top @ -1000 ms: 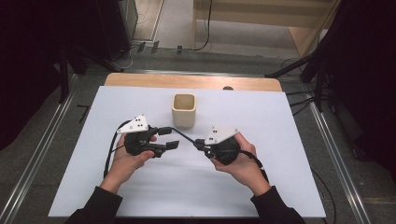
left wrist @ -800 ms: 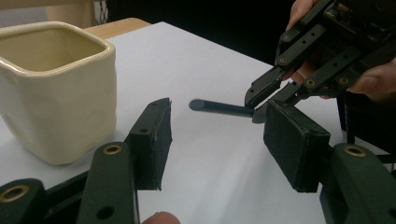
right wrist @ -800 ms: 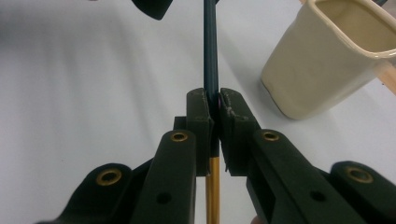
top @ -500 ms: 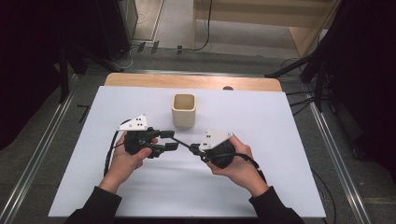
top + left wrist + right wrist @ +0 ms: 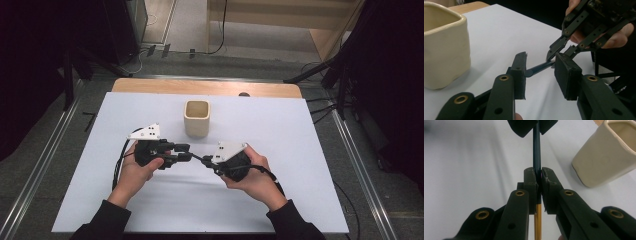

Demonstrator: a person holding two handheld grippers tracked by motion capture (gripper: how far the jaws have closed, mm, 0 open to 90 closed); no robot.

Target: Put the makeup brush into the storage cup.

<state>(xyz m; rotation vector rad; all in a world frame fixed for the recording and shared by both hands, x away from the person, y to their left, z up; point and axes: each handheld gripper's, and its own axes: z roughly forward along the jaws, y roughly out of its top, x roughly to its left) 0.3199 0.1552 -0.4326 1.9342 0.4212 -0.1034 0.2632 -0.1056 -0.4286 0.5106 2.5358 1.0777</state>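
Note:
A slim pen with a dark blue front part (image 5: 537, 150) and a yellow rear part (image 5: 537, 220) is held level above the white table (image 5: 300, 130). My right gripper (image 5: 537, 177) is shut on it near its middle. My left gripper (image 5: 540, 75) is open, its two pads on either side of the pen's round dark end (image 5: 529, 73) with a gap on the right side. In the high view the left gripper (image 5: 182, 151) and right gripper (image 5: 206, 162) face each other tip to tip, the pen (image 5: 195, 156) spanning between them.
A cream square cup (image 5: 197, 117) stands upright just behind the grippers, its mouth open; it also appears as the cup (image 5: 444, 47) and the cup (image 5: 609, 155). A wooden strip (image 5: 200, 87) runs along the table's far edge. Dark floor and cables surround the table.
The right hand has shifted slightly toward the near right with the pen still clamped. The left gripper's jaws now flank the pen's free end.

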